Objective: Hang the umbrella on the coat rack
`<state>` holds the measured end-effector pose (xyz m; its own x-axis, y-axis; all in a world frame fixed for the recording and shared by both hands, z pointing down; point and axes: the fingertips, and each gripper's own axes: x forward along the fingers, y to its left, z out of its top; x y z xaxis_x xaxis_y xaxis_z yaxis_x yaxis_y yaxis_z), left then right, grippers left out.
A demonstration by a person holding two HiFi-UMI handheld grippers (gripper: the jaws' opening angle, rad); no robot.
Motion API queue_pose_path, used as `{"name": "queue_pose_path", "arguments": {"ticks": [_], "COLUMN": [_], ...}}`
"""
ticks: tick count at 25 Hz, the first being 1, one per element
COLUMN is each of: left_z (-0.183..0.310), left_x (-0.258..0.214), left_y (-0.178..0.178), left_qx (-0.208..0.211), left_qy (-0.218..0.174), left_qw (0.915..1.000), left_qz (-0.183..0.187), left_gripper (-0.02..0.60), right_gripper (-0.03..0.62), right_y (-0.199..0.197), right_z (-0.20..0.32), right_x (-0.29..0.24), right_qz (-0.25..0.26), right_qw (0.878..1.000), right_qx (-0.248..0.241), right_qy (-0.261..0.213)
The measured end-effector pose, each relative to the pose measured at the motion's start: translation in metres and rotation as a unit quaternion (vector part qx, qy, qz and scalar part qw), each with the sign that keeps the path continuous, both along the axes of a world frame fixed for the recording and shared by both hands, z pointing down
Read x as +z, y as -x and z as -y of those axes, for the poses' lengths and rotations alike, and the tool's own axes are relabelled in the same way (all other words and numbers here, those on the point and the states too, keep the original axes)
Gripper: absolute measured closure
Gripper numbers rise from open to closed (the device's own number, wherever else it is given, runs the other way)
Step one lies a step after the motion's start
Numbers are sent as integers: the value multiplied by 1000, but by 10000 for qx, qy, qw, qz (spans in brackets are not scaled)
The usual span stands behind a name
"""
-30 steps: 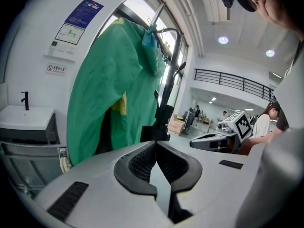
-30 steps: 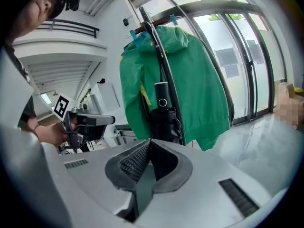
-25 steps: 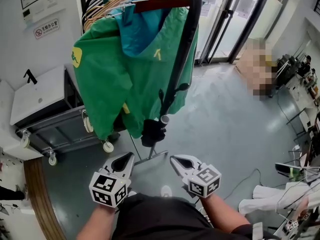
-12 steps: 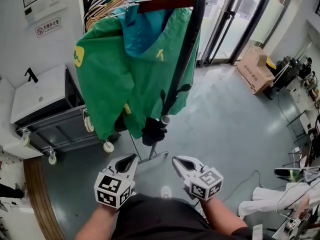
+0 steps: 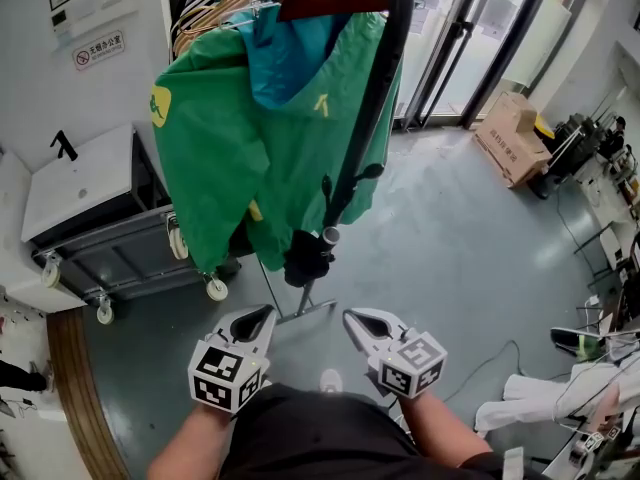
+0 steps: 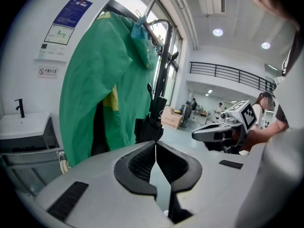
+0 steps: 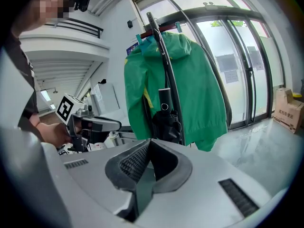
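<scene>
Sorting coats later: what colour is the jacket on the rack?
Jacket: green with a teal hood, clearest in the head view.

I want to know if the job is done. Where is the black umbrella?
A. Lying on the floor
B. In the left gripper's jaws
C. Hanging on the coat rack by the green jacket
C: the umbrella hangs clear of the floor on the coat rack, beside the green jacket.

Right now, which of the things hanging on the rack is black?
The umbrella, folded and hanging low against the rack. It is a small black bundle, while the jacket beside it is green, far larger and hangs from higher up.
</scene>
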<state>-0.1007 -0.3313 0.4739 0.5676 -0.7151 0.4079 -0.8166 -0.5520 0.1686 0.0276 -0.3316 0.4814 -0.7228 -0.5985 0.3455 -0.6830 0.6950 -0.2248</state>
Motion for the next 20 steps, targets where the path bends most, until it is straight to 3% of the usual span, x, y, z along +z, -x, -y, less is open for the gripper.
{"name": "queue_pose_path", "arguments": {"ticks": [20], "left_z": [-2], "left_x": [0], "left_y": [-7], "left_qx": [104], "left_qy": [31], "left_qw": [9999], "left_qz": [20], "left_gripper": [563], "right_gripper": [583], "right_y": [4], "right_z": [-3], "right_x": [8], "right_qz": [-147], "right_qw": [9997], "right_qx": [-161], "right_qy": [119]}}
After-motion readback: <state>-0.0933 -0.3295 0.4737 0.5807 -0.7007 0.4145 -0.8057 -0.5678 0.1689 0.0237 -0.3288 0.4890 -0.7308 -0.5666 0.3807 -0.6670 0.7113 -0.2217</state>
